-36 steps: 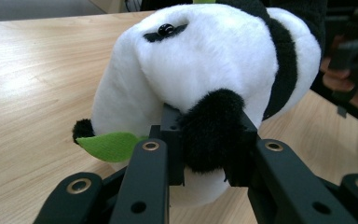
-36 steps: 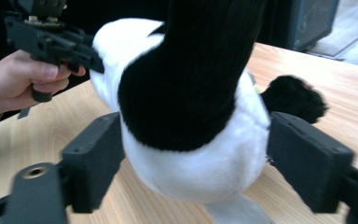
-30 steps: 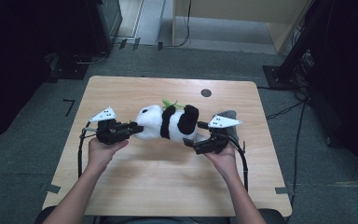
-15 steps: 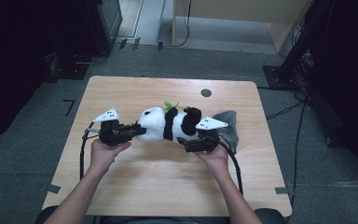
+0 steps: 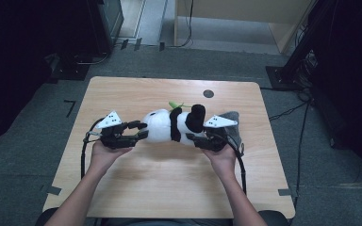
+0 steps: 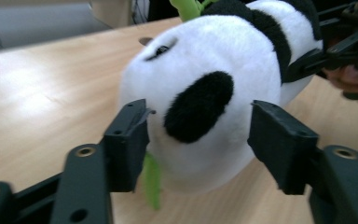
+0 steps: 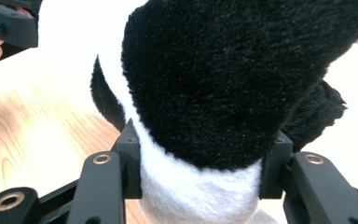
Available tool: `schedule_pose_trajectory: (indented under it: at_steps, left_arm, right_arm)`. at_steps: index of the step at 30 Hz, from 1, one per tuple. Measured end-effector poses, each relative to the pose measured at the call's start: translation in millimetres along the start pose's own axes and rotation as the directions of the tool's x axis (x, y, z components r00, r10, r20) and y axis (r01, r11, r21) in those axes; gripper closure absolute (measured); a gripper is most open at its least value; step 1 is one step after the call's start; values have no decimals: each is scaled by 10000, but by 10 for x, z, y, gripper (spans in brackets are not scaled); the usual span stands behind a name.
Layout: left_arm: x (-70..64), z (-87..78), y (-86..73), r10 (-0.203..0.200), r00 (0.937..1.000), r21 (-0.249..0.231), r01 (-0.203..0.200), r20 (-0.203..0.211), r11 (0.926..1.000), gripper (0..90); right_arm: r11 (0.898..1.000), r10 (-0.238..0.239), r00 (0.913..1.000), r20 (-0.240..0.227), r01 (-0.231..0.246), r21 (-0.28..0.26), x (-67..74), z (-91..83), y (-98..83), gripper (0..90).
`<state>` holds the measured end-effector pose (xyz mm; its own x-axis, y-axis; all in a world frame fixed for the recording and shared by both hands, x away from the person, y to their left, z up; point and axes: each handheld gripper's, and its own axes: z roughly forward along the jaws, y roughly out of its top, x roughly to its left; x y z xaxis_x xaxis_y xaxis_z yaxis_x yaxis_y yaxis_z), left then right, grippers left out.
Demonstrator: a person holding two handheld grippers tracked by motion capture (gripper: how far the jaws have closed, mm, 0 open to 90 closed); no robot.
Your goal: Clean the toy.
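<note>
L hand-held gripper [image 6: 198, 135]: spread round panda plush [image 5: 169, 125] head, just opened.
R hand-held gripper [image 7: 200, 163]: closing, pinching plush rear.
Risk: one-ended hold, plush sags/slips onto surface [image 5: 169, 174].

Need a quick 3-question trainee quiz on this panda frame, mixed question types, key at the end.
1. True or false: the plush panda stands upright on the table.
2. Which tongs are clamped on the panda?
A. left tongs
B. right tongs
C. neither
3. What colour is the leaf piece sticking out of the panda's top edge in the high view?

Key
1. False: it lies on its side, head toward the left tongs.
2. B: in the right gripper view both pads press into the plush; the left tongs' jaws flank the head, the right-hand one clear of it.
3. Green.
</note>
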<state>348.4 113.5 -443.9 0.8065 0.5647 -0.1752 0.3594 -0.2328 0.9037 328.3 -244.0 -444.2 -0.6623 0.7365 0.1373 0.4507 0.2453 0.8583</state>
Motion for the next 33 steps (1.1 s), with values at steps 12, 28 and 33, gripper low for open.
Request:
schedule_pose_trajectory:
  at_steps: [12,28,33]
  left_arm:
    - [89,16,-135,397,9956,269,-421,847,9988,333]
    - [-29,158,-179,1213,9881,439,-1259,950,9911,62]
    - [-114,203,-191,1398,9866,11,-1404,838,9901,27]
  right_arm:
    - [9955,778,9953,-572,-807,-498,-42,-212,109,494]
    - [9964,829,9843,-1561,-845,-39,72,-228,155,494]
    - [9924,1208,9668,-2251,-1227,57,82,-184,144,482]
